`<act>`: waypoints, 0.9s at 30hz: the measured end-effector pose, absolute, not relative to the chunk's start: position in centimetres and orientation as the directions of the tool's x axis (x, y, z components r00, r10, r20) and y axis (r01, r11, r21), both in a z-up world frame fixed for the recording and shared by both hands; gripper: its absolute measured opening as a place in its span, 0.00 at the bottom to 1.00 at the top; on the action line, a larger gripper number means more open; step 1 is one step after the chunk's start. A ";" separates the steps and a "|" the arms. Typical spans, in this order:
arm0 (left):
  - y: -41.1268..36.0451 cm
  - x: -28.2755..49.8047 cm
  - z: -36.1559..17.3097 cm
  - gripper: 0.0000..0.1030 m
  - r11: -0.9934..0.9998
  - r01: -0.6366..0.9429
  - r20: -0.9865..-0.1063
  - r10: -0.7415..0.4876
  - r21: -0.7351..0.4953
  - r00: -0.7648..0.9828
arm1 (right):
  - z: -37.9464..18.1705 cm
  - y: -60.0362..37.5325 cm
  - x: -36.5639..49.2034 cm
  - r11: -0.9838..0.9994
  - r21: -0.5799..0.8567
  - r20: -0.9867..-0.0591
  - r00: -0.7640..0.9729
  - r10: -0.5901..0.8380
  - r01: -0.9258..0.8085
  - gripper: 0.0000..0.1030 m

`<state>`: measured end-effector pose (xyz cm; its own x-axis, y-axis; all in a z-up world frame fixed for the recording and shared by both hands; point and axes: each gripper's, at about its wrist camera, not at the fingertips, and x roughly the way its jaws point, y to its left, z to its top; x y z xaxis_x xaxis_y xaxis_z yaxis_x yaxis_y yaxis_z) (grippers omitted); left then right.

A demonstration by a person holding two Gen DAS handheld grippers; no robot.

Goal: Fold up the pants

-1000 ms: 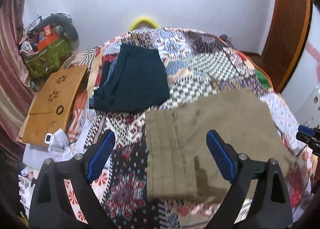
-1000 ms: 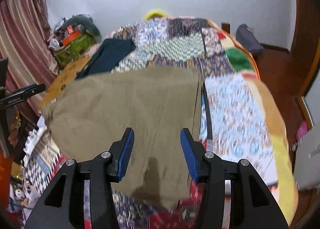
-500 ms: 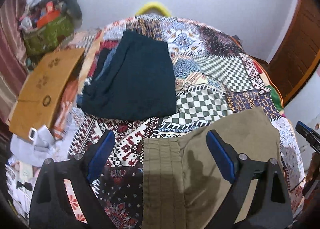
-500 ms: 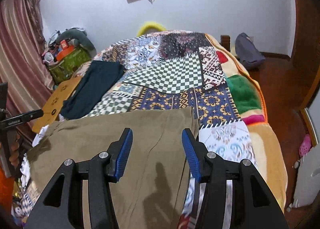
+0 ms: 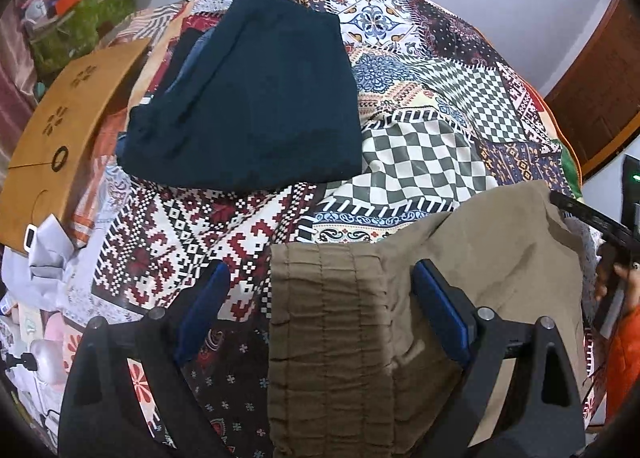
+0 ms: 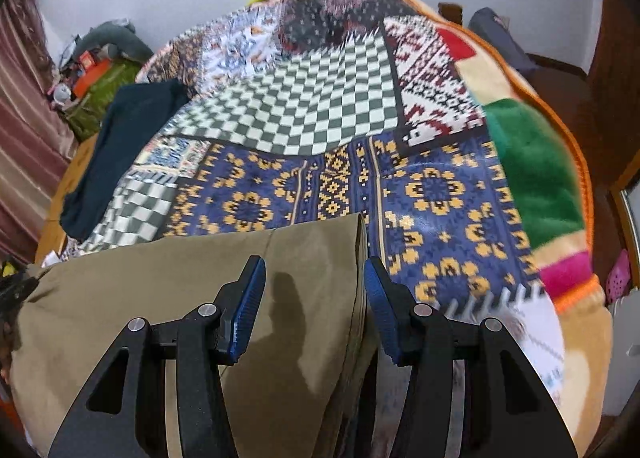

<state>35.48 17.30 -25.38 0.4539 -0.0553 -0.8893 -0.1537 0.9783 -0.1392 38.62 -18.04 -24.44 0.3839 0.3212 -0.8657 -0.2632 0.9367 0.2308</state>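
Note:
Olive-brown pants lie spread on the patchwork bedspread near its front. Their gathered waistband runs under my left gripper, which is open wide, its blue pads clear of the cloth. In the right wrist view the pants end in a folded side edge that lies between the fingers of my right gripper. Its jaws are closing, and the pads do not press on the cloth. Both grippers point steeply down at the pants.
A folded dark blue garment lies further back on the left of the bed. A brown board and a green bag sit off the bed's left side. A person's hand shows at the right edge. Checkered bedspread stretches beyond the pants.
Both grippers have come down closer to the bed. The pants now fill only the lower part of each view, and more bedspread shows beyond them. The jaws look much the same.

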 end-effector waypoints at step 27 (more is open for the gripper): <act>16.3 34.1 -23.3 0.62 0.986 -0.155 -0.843 0.039 -0.053 0.537 | -23.1 -15.9 37.0 0.939 0.043 -0.896 0.402 0.187 -0.341 0.10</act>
<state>34.14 16.33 -23.27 0.5365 0.0393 -0.8430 -0.1553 0.9865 -0.0529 36.96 -15.93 -23.11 0.4021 0.1867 -0.8964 -0.3408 0.9392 0.0427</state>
